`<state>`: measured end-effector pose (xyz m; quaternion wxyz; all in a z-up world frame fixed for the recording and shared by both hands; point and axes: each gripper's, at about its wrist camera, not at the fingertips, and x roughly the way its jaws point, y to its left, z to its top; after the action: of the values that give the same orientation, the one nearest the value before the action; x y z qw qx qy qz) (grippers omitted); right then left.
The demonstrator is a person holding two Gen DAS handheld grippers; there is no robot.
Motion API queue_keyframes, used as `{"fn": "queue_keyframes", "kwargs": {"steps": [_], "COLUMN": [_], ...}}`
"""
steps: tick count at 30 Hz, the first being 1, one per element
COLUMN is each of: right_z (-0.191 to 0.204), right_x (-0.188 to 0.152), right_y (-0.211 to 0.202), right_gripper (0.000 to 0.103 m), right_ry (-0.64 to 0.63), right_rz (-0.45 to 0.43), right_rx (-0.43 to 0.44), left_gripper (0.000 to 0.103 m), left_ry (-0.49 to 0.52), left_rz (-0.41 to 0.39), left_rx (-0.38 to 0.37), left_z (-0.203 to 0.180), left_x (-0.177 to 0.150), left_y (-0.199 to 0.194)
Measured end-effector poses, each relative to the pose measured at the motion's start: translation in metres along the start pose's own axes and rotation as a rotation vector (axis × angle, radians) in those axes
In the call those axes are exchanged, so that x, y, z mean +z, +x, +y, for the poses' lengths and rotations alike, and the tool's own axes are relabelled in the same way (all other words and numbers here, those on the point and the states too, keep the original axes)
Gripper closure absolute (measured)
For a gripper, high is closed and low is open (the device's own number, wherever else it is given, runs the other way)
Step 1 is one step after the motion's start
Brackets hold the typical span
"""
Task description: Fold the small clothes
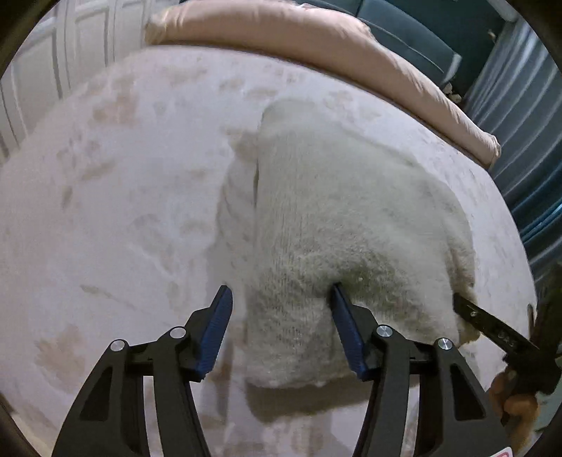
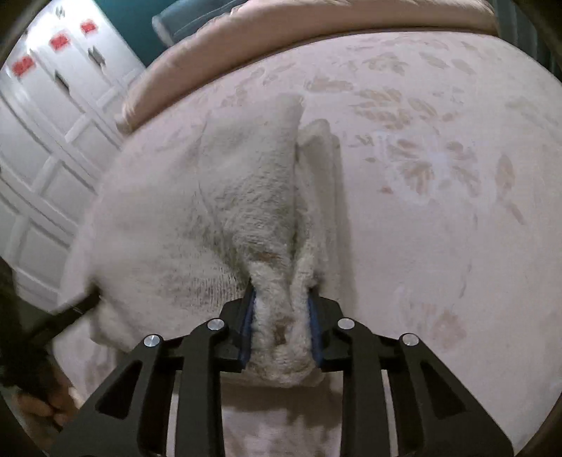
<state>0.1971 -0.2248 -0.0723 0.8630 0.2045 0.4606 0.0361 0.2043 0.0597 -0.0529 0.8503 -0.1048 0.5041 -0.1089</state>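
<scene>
looking through the left wrist view, i see my left gripper (image 1: 281,302) with its jaws spread, straddling the near corner of the fluffy cream knitted garment (image 1: 337,218) that lies on the pale pink bed cover with faded leaf print (image 1: 116,197). one blue pad (image 1: 346,330) touches the knit; the other stands clear of it, so nothing is pinched here. at the right edge the other gripper's black finger reaches the garment's far side.

moving to the right wrist view, my right gripper (image 2: 281,316) has its jaws pinching a bunched fold of the same garment (image 2: 196,211), fabric packed between the pads. a rolled tan blanket (image 2: 267,31) lies along the bed's far edge.

i judge a fold is being started: the left jaws need to close on their corner, then both hands lift and carry the edge over together.
</scene>
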Motion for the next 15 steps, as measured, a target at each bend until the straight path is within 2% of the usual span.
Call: {"fn": "queue_keyframes", "kwargs": {"steps": [4, 7, 9, 11, 12, 15], "right_z": [0.014, 0.037, 0.044, 0.038, 0.033, 0.040], "right_x": [0.005, 0.001, -0.004, -0.010, -0.014, -0.012], "right_y": [-0.045, -0.063, -0.049, -0.012, -0.005, -0.034], "right_gripper": [0.076, 0.076, 0.076, 0.078, 0.077, 0.076], "right_ry": [0.035, -0.063, -0.125, -0.140, -0.125, -0.102], "right_rz": [-0.092, -0.164, -0.121, 0.015, 0.031, -0.046], "right_rx": [0.006, -0.084, -0.146, -0.179, -0.181, -0.140], "left_gripper": [0.046, 0.044, 0.043, 0.043, 0.043, 0.047], "left_ry": [0.039, 0.059, 0.061, 0.062, 0.058, 0.037], "left_rz": [-0.021, -0.016, -0.017, -0.013, -0.005, -0.042], "left_rx": [0.045, 0.068, 0.078, 0.089, 0.089, 0.053], "left_z": [-0.005, -0.006, -0.007, -0.008, -0.009, -0.013], "left_x": [-0.001, -0.001, -0.002, -0.001, 0.000, 0.005], "left_y": [-0.005, -0.004, -0.005, -0.004, -0.007, -0.033]}}
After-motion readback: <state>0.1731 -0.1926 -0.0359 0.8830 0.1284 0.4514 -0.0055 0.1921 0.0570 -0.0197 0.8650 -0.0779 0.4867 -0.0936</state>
